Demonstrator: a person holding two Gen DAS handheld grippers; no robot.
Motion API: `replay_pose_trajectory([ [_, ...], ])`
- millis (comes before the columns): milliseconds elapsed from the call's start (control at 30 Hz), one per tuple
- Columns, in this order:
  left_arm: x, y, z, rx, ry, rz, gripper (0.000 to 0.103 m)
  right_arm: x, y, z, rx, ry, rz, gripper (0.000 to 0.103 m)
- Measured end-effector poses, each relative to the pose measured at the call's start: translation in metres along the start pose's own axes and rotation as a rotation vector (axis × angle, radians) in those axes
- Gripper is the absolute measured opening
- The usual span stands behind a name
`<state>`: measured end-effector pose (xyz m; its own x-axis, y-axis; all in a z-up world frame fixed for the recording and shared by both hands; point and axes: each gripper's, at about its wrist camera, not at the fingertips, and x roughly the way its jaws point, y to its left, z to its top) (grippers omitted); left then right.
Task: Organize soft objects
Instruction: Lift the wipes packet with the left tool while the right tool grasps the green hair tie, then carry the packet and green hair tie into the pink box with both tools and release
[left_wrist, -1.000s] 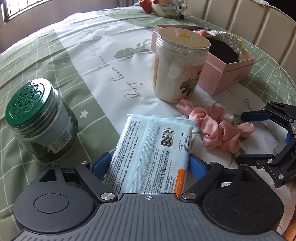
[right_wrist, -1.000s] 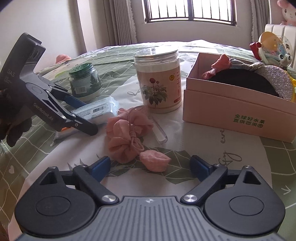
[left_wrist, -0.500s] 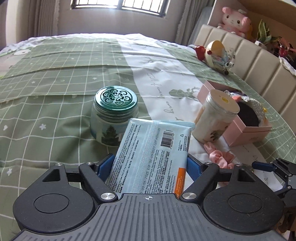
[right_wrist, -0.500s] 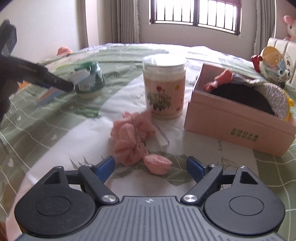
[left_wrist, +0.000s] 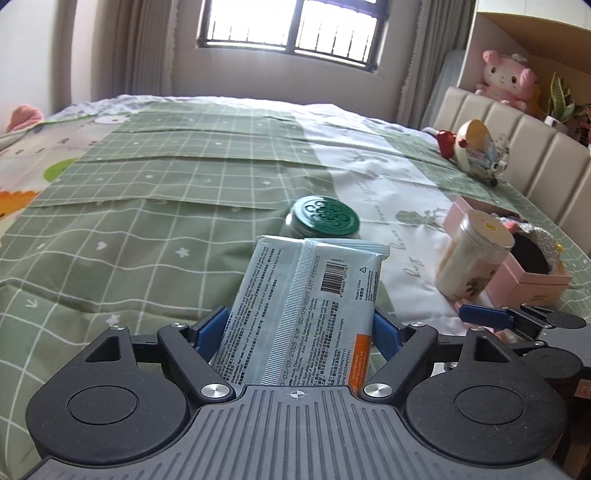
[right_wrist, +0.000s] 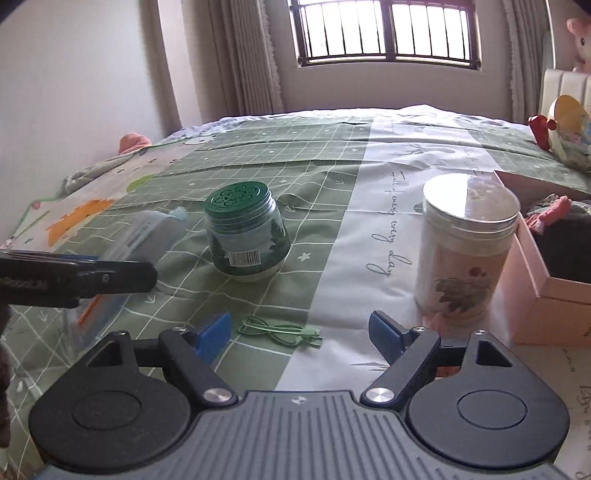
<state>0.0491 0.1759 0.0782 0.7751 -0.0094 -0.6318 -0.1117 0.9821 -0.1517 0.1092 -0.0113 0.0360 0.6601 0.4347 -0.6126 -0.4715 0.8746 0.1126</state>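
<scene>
Left wrist view: left gripper (left_wrist: 301, 326) fingers (left_wrist: 210, 328) pinch the wipes packet (left_wrist: 303, 314), raised above the bed (left_wrist: 147, 221), near the green-lidded jar (left_wrist: 325, 218). Right gripper (right_wrist: 301, 332) fingers, just closing, stand spread, empty, over a green hair tie (right_wrist: 280, 330).

Pale blue packet (left_wrist: 306, 306) between left gripper (left_wrist: 301, 328) pads, back print "EXP 02/09/2027", "LOT FC052025", barcode near its far right corner, bedsheet (right_wrist: 391, 236) ahead of right gripper (right_wrist: 299, 330), cursive "full of every day", green-lidded jar (right_wrist: 245, 236) barcode label, digits unreadable
</scene>
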Motion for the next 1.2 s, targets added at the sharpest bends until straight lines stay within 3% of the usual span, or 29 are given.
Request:
replay_pose_trajectory([
  [233,0.007,0.027,-0.005,-0.035,0.013,0.007,0.086,0.045,0.028,-0.001,-0.021,0.118,-0.075,0.083],
  [333,0.007,0.031,-0.006,-0.042,0.008,0.0,0.086,0.051,0.033,-0.001,-0.026,0.114,-0.099,0.082],
  [433,0.007,0.031,-0.006,-0.045,0.005,-0.01,0.086,0.05,0.035,0.0,-0.052,0.108,-0.095,0.071],
  [600,0.008,0.027,-0.005,-0.045,0.009,-0.015,0.086,0.039,0.034,0.001,-0.087,0.097,-0.079,0.071],
  [933,-0.006,-0.011,0.027,0.022,-0.04,-0.019,0.086,-0.039,0.013,0.04,-0.161,-0.106,-0.032,0.071],
  [1200,0.0,-0.094,0.107,0.195,-0.164,-0.043,0.086,-0.11,-0.043,0.088,-0.241,-0.306,-0.123,0.071],
])
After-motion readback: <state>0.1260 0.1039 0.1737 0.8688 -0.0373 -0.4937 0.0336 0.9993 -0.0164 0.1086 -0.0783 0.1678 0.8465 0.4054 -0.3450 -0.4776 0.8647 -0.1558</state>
